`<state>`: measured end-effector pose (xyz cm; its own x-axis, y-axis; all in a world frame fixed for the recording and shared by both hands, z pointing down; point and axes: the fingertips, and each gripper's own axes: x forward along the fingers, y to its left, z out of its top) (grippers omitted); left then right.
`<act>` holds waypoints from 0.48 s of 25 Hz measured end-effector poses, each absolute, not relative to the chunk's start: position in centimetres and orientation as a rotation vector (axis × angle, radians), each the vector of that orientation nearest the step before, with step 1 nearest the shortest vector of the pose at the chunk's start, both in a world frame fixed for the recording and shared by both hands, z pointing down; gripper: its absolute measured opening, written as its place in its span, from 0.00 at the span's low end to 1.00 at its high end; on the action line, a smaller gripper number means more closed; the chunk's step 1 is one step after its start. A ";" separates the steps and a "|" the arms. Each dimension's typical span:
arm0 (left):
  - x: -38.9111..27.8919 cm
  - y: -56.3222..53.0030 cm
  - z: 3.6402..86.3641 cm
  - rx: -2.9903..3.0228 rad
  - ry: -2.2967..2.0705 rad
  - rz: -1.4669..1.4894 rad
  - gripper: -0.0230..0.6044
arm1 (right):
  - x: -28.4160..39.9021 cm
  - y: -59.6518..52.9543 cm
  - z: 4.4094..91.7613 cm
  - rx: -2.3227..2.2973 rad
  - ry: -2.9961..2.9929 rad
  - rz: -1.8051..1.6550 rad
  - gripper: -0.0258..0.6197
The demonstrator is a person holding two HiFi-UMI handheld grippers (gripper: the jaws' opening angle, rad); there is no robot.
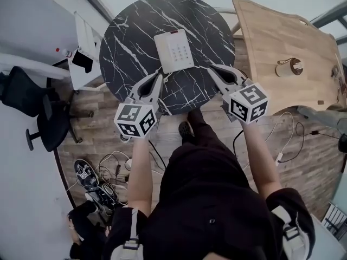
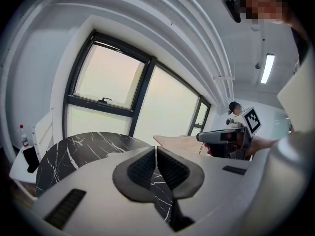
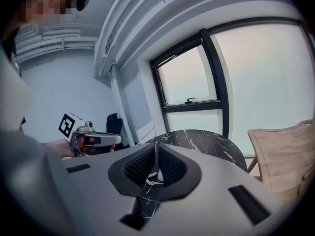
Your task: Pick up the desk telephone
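- Wood-plank floor (image 1: 97,134) below; big windows (image 2: 113,82) behind in both gripper views.
- Far left: black office chair (image 1: 32,104), then white shelf unit (image 1: 81,47) right beside the round table; cable tangle (image 1: 108,175) on the floor nearer the person.
- Round black marble table (image 1: 130,42) at top centre.
- Left gripper (image 1: 160,76) over the table's near edge, jaws pressed together, nothing between them; tip just beside near left corner of desk telephone (image 1: 173,50), contact unclear.
- Desk telephone white, flat on the table, keypad up, about mid-table, between the two gripper tips and a little past them.
- Right gripper (image 1: 211,68) over the table's near right part, jaws closed too, empty; tip near the telephone's right side, gap visible.
- Far right: light wooden table (image 1: 282,37), small round item (image 1: 290,66) on it, too small to identify.
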<state>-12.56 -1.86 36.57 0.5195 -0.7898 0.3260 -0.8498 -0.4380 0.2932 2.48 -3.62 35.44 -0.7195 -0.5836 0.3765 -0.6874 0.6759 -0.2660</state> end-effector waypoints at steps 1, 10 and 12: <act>-12.6 -2.3 36.9 2.335 -1.344 0.200 0.07 | 2.4 -4.2 35.9 1.009 -2.623 0.579 0.09; -12.6 -7.6 39.8 2.250 -1.334 0.238 0.07 | 0.8 -9.3 41.0 0.868 -2.545 0.671 0.14; -12.4 -8.7 40.9 2.221 -1.325 0.247 0.07 | 0.7 -10.6 42.0 0.845 -2.534 0.692 0.16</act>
<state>-12.44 -8.66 40.85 0.5004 -0.7600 0.4147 -0.8584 -0.3729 0.3523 0.68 -10.58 41.99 -0.7471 -0.4488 0.4903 -0.6357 0.6980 -0.3296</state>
